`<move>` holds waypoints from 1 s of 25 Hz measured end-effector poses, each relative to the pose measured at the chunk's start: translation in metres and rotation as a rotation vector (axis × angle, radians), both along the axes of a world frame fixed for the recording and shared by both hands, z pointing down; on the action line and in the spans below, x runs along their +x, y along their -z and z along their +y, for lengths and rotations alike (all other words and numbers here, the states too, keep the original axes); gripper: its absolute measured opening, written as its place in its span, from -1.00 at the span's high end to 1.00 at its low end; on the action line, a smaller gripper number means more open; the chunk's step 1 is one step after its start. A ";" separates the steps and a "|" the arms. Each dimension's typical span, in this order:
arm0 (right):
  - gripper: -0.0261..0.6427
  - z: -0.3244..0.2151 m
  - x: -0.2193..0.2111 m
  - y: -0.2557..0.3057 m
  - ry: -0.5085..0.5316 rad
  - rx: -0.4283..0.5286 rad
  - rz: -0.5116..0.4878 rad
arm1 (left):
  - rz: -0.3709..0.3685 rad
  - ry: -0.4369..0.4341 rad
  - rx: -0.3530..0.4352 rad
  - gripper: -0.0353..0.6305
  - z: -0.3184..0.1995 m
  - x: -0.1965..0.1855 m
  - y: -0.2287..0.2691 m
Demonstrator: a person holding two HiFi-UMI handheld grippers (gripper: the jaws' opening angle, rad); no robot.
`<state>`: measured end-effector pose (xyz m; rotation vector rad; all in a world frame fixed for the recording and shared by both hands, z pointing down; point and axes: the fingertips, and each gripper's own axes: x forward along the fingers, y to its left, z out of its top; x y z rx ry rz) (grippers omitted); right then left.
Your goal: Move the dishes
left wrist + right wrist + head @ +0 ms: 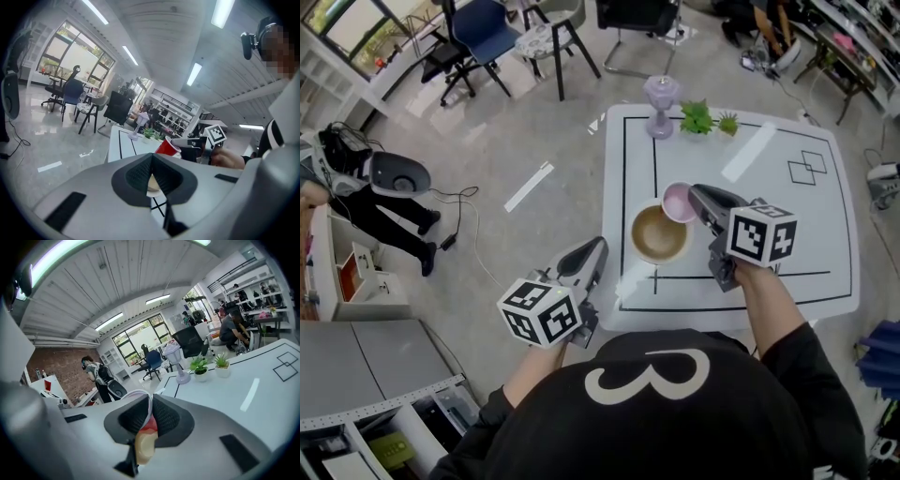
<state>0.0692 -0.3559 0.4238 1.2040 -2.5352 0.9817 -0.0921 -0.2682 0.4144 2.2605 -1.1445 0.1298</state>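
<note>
Carrying the red cup (678, 202), it seems, just beside the bowl (659, 234)
The right hand-held gripper (696, 194) pinches its rim; the left hand-held gripper (596, 249) is pressed together, empty. Next, a bare tabletop (769, 178) spot.

**Both grippers closed, one carrying**

We hold our left gripper (592, 253) just off the near-left edge of the table (825, 216), jaws pressed together on nothing. Our right gripper (701, 199) reaches over the table's near middle, jaws clamped on the cup (678, 202) (its rim pinched between them). Both forearms stretch forward.
</note>
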 end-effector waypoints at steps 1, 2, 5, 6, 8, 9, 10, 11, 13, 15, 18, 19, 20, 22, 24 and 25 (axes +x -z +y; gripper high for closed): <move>0.81 -0.005 0.004 0.001 -0.010 0.005 0.001 | -0.001 0.002 0.000 0.88 -0.001 0.000 0.000; 0.81 -0.010 0.007 0.001 -0.020 0.009 0.003 | -0.002 0.003 -0.001 0.88 -0.003 -0.001 -0.001; 0.81 -0.024 0.019 0.001 -0.055 0.022 0.019 | -0.003 0.007 -0.008 0.88 -0.006 -0.001 -0.003; 0.81 -0.028 0.023 0.000 -0.067 0.022 0.026 | -0.003 0.007 -0.012 0.88 -0.007 -0.001 -0.004; 0.80 -0.036 0.031 -0.007 -0.086 0.016 0.042 | -0.007 0.007 -0.021 0.88 -0.009 -0.001 -0.005; 0.80 -0.041 0.035 -0.010 -0.094 0.013 0.051 | -0.009 0.007 -0.025 0.88 -0.010 -0.002 -0.006; 0.80 -0.045 0.037 -0.013 -0.102 0.011 0.060 | -0.011 0.007 -0.028 0.88 -0.012 -0.003 -0.007; 0.80 -0.050 0.040 -0.016 -0.110 0.010 0.068 | -0.013 0.008 -0.030 0.88 -0.013 -0.004 -0.008; 0.80 -0.059 0.046 -0.023 -0.127 0.002 0.076 | -0.017 0.008 -0.037 0.88 -0.017 -0.005 -0.010; 0.80 -0.066 0.051 -0.031 -0.140 -0.009 0.083 | -0.022 0.007 -0.046 0.88 -0.020 -0.006 -0.014; 0.80 -0.074 0.054 -0.044 -0.150 -0.029 0.100 | -0.029 0.005 -0.063 0.88 -0.022 -0.008 -0.020; 0.80 -0.076 0.055 -0.049 -0.153 -0.037 0.106 | -0.031 0.004 -0.068 0.88 -0.022 -0.008 -0.021; 0.80 -0.078 0.057 -0.053 -0.156 -0.046 0.108 | -0.032 0.003 -0.072 0.88 -0.022 -0.009 -0.023; 0.80 -0.081 0.059 -0.060 -0.163 -0.062 0.105 | -0.036 0.001 -0.078 0.88 -0.024 -0.009 -0.026; 0.80 -0.083 0.060 -0.065 -0.164 -0.074 0.104 | -0.040 0.003 -0.081 0.88 -0.026 -0.011 -0.028; 0.80 -0.084 0.060 -0.067 -0.162 -0.079 0.105 | -0.042 0.006 -0.082 0.88 -0.027 -0.012 -0.028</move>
